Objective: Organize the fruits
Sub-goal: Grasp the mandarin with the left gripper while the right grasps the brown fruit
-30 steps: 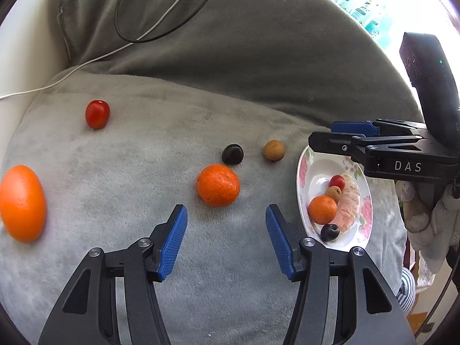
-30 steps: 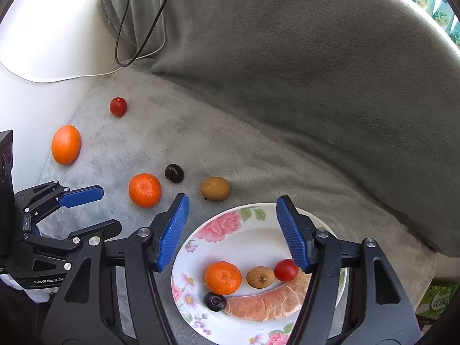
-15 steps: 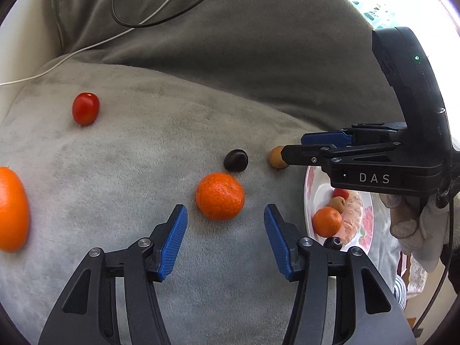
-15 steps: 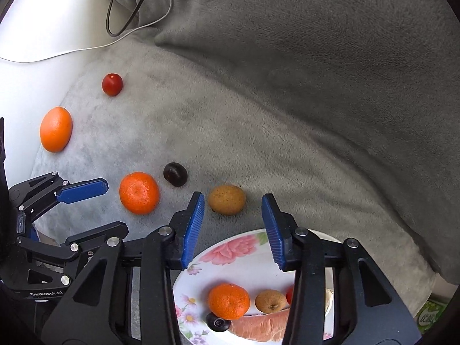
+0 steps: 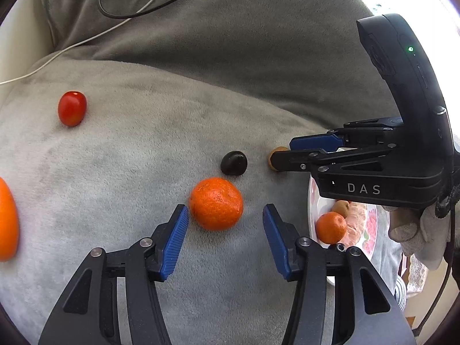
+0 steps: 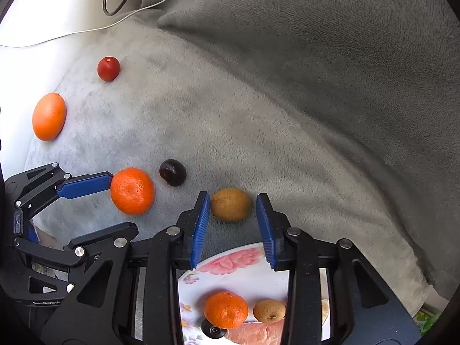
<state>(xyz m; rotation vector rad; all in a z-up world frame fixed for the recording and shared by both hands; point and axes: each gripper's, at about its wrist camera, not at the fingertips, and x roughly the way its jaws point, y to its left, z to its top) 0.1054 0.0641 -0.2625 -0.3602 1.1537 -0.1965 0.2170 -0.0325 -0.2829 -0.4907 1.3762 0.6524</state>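
Loose fruit dots a grey plush cushion (image 6: 258,132) beside a floral plate (image 6: 244,270).

Cushion (image 6: 258,132): grey plush. Mandarin (image 6: 132,191): bright orange, pitted skin. Grape (image 6: 172,172): near-black purple. Small round fruit (image 6: 231,204): tan-brown, speckled. Cherry tomato (image 6: 108,68): glossy red. Large orange (image 6: 49,116) at the cushion's left edge: smooth orange. Plate (image 6: 230,267): white with pink floral print. Both grippers: black frames, blue ribbed pads (image 6: 201,227).
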